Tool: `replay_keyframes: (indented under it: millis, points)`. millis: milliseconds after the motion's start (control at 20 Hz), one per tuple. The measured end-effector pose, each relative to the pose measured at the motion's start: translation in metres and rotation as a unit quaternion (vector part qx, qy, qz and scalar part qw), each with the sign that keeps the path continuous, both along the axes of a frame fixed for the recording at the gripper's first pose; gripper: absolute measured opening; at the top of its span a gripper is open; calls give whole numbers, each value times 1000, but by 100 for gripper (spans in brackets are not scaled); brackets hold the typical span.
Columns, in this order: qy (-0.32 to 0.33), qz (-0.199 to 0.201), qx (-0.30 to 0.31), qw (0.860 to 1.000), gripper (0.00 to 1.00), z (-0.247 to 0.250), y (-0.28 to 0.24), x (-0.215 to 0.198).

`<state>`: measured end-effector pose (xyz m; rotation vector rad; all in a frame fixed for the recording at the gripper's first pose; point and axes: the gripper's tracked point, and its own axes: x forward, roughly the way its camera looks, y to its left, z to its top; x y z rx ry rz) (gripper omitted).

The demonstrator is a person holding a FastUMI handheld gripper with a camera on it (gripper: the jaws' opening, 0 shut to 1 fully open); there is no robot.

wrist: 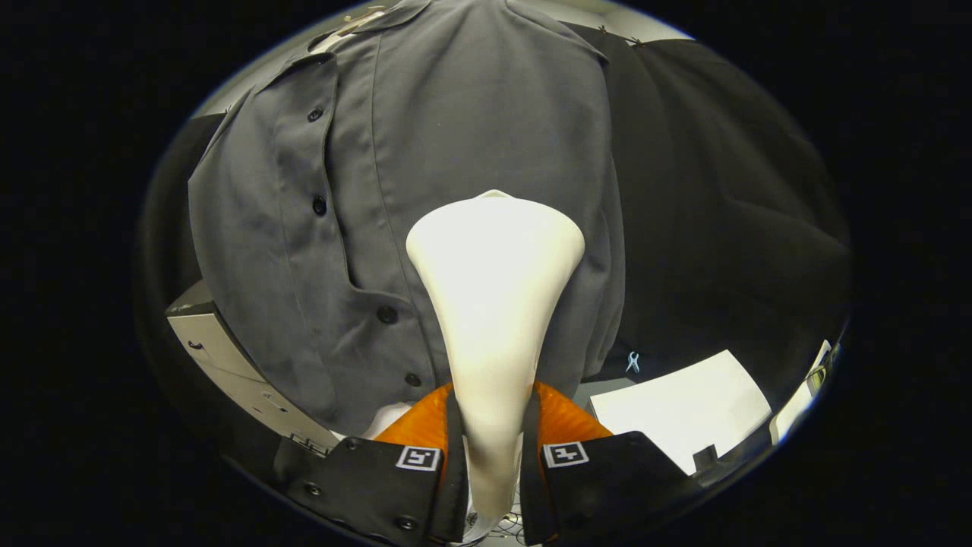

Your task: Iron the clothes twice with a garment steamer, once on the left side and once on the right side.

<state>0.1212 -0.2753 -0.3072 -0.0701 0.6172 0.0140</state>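
Grey shirt (pixel 471 114) hangs upright just beyond us; our gripper (pixel 492 448) has its jaws clamped on the white steamer (pixel 493 289), whose head seems to touch the button-free panel low down.

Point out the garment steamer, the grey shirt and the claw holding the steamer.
garment steamer (pixel 495 258): gripper view, on the wide head, against the shirt.
grey shirt (pixel 456 114): gripper view, on the upper panel right of the button strip.
claw (pixel 492 456): gripper view, midway between fingertips, shut on the steamer's handle.
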Motion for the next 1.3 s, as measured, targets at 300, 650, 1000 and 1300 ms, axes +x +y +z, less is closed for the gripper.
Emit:
replay_keyframes:
  millis: [300,650,1000,1300]
  points:
    - [31,-13,3,999,36,-38,-17,-16]
    - [64,-17,6,998,36,-71,-24,-31]
    - [93,-32,11,995,36,-103,-38,-50]
    - [105,-41,16,994,36,-118,-46,-62]
